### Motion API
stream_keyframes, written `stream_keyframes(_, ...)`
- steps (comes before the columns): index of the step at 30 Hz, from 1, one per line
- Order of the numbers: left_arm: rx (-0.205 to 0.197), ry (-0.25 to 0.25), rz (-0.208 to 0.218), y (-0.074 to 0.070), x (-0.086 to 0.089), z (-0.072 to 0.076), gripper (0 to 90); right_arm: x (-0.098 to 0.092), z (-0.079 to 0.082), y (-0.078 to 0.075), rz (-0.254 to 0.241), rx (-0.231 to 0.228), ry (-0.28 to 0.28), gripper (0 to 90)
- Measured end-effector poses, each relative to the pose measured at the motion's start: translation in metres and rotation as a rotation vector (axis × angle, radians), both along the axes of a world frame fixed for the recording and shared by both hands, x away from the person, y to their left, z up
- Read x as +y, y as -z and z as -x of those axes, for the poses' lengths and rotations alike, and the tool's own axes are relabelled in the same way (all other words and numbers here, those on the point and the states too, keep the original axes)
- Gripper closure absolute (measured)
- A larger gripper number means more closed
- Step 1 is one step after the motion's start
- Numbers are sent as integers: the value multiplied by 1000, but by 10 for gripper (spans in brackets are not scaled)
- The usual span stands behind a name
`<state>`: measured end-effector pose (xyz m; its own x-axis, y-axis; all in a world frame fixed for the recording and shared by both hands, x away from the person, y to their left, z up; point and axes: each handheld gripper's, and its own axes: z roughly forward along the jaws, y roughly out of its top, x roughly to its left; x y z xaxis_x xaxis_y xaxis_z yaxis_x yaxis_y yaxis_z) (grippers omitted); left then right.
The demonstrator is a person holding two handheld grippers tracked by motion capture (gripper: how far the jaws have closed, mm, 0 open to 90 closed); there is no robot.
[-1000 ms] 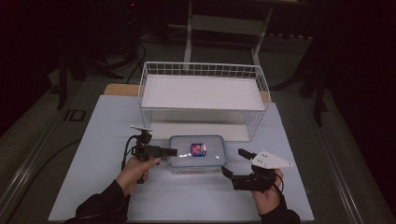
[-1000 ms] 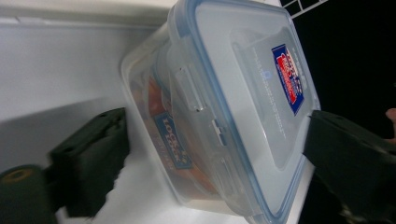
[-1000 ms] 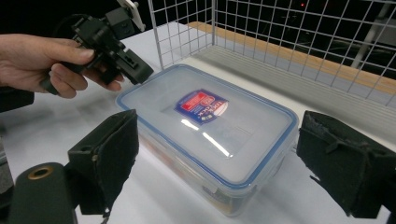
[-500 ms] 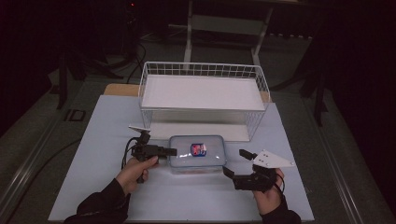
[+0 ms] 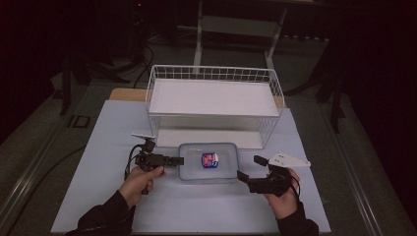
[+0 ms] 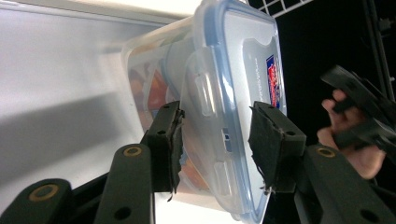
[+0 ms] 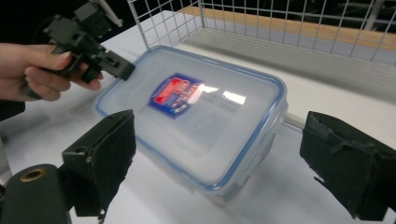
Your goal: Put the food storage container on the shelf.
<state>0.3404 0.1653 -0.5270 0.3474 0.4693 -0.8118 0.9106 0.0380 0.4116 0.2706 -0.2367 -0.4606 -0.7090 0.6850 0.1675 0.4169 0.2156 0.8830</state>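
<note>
A clear plastic container with a blue-rimmed lid and a red and blue label lies flat on the table in front of the basket. My left gripper reaches in from the left. Its jaws have just been closing with the container's short end between them. In the left gripper view one pad presses the box wall and the other the lid, so my left gripper is shut on it. My right gripper stands open at the container's right corner. Its jaws straddle the container without touching it.
A white wire basket with a white floor stands just behind the container. The pale table top stretches to both sides, with dark floor beyond its edges. The right hand is seen past the container's far end.
The left gripper's jaws have narrowed from wide open onto the container's left end. The right gripper has stayed beside the right corner.
</note>
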Motion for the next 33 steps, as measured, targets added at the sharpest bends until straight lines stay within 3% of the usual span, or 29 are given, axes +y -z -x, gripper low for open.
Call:
stream_keyframes(1,-9,3,-3,-1,0,1,556,-2,-4,2,-24,28,-15,104)
stream_keyframes(2,-9,3,-3,-1,0,1,559,-2,-4,2,-24,28,-15,104)
stream_keyframes(4,-23,11,-5,-2,-1,4,562,-4,-16,9,-47,112,-22,104)
stream_keyframes(7,-42,27,-4,-3,-1,6,571,-6,-26,15,-68,178,-33,118)
stream_keyframes(19,-117,86,-4,-6,-6,14,593,-5,-63,41,-113,391,-86,224)
stream_keyframes(24,-131,94,1,-6,-5,16,596,-8,-68,47,-146,443,-104,329)
stream_keyframes(27,-137,97,1,-6,-5,16,597,-12,-72,49,-199,473,-116,400)
stream_keyframes(33,-151,100,-5,-6,-6,17,597,-17,-71,47,-205,487,-135,458)
